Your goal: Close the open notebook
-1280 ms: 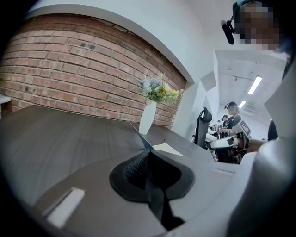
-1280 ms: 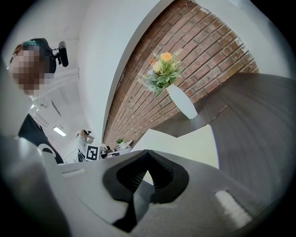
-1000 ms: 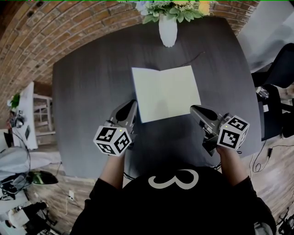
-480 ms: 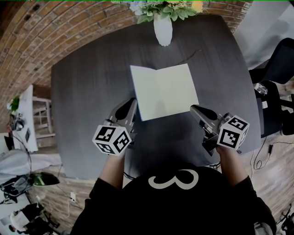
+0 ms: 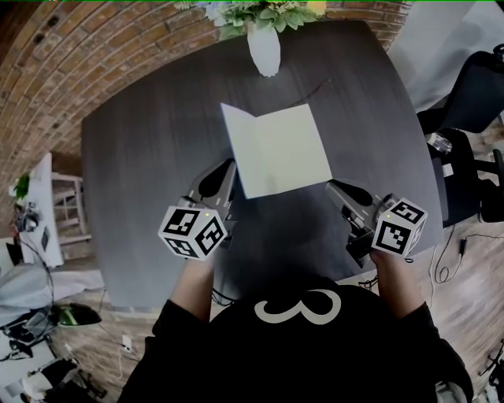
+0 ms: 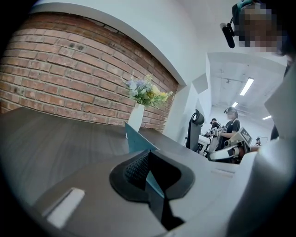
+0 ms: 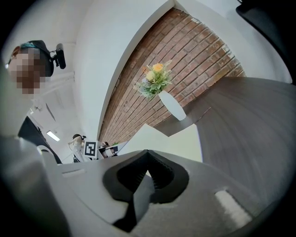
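I am pinching the open notebook's (image 5: 279,153) raised left page in my left claw (image 5: 227,167) at mid-table (image 5: 150,157); my right claw (image 5: 334,188), jaws pressed together, is hovering by the notebook's front right corner.

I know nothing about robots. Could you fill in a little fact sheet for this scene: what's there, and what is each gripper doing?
Surface: dark table
Notebook: open, pale pages, left page tilted up off the table
Left gripper: jaws shut on the notebook's left page
Right gripper: jaws together, holding nothing, close to the notebook's near right corner
Far edge: white vase with flowers
Status: notebook not yet closed
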Tool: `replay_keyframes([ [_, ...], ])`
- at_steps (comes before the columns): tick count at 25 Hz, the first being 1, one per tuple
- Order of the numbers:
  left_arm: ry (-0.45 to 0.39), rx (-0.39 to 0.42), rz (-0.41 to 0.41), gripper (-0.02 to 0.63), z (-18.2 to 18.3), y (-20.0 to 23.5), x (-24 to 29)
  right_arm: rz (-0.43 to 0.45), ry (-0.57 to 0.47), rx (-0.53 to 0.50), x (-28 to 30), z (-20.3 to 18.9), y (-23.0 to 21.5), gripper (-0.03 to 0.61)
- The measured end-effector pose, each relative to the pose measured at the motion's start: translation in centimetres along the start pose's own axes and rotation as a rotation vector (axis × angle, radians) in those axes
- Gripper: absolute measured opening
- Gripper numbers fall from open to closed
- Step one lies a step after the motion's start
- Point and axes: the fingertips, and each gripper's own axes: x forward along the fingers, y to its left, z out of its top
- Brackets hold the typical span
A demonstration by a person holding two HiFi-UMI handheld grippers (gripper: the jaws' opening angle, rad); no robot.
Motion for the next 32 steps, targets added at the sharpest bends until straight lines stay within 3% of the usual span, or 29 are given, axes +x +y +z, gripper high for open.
replay_keyframes([
  [10,0.024,0.1,-0.056,0.018,0.3,-3.5,2.5,-0.039,-0.036,-0.004,-3.2,0.4,0.2,0.002],
  [19,0.085,0.182,-0.104,0.018,-1.6,-6.6,5.3,-0.085,-0.051,0.013,-6.1,-0.2,-1.0,0.002],
  [32,0.194,0.213,-0.123,0.018,-6.1,-7.4,8.7,-0.123,-0.064,0.034,-8.3,-0.7,-2.3,0.002],
])
